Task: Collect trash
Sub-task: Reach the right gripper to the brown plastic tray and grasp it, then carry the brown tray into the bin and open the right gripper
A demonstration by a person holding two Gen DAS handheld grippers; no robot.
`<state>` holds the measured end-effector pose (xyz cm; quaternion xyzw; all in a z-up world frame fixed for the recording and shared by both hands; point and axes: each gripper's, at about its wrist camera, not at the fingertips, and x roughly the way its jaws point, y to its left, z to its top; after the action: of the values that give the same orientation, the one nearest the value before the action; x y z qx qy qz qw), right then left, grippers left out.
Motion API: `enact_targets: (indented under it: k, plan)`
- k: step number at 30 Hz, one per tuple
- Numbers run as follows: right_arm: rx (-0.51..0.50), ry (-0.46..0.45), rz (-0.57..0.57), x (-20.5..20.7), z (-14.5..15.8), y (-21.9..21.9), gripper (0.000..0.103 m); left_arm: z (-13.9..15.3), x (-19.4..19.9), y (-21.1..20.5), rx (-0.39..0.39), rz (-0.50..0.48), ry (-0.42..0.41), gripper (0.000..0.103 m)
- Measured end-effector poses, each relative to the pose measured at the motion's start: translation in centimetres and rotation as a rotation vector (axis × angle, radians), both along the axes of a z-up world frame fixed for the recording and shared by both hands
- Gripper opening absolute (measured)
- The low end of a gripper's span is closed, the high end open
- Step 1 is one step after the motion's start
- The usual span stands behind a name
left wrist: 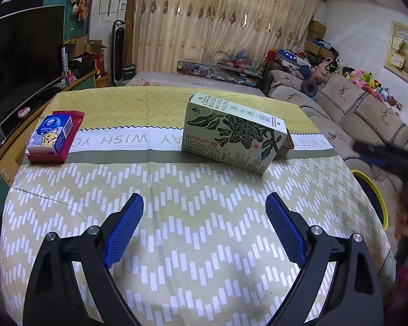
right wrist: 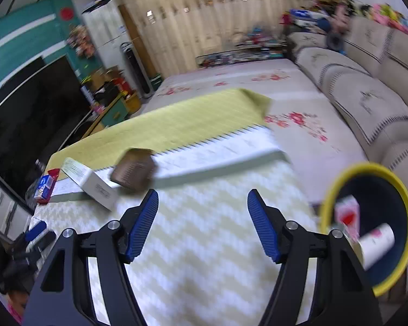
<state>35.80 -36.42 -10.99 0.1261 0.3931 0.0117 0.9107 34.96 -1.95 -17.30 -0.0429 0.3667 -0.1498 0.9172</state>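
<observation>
A green tea carton (left wrist: 232, 133) lies on its side on the table's patterned cloth; it also shows in the right wrist view (right wrist: 91, 183). A small brown box (right wrist: 133, 169) sits just behind it, peeking out in the left wrist view (left wrist: 287, 145). A blue tissue pack (left wrist: 51, 135) rests on a red wrapper (left wrist: 68, 135) at the far left. My left gripper (left wrist: 204, 228) is open and empty, short of the carton. My right gripper (right wrist: 202, 224) is open and empty over the table's right part. A yellow-rimmed bin (right wrist: 405, 209) to its right holds a red-and-white carton (right wrist: 346, 213) and a white tube (right wrist: 376, 244).
The bin's rim (left wrist: 378, 198) shows past the table's right edge. A sofa (left wrist: 353, 114) runs along the right, a flowered mat (right wrist: 299, 119) lies beyond the table, and a TV cabinet (left wrist: 27, 103) stands at the left. The right wrist view is motion-blurred.
</observation>
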Motion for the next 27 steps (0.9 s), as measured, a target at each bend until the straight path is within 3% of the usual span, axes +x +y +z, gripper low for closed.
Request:
enact_targets:
  k: [5,8,12,23,25,27]
  plan:
    - [-0.002,0.055,0.027,5.4,-0.8,2.9,0.050,-0.1,-0.4,-0.8,0.014,0.008,0.000,0.090]
    - [0.014,0.083,0.030,7.1,-1.6,3.5,0.048,-0.3,-0.5,-0.9,0.011,0.004,0.008,0.090]
    - [0.013,0.139,0.049,8.7,-3.0,4.7,0.036,-0.4,-0.4,-1.1,0.002,-0.008,0.020,0.090]
    - [0.023,0.188,0.032,11.1,-5.0,5.8,0.034,-0.6,-0.5,-2.2,-0.005,-0.036,0.028,0.091]
    - [0.021,0.188,0.035,11.2,-5.2,6.0,0.028,-0.6,-0.5,-2.2,-0.007,-0.038,0.029,0.091]
    - [0.030,0.194,0.045,11.1,-5.5,6.2,0.011,-0.6,-0.5,-2.4,-0.007,-0.040,0.030,0.091]
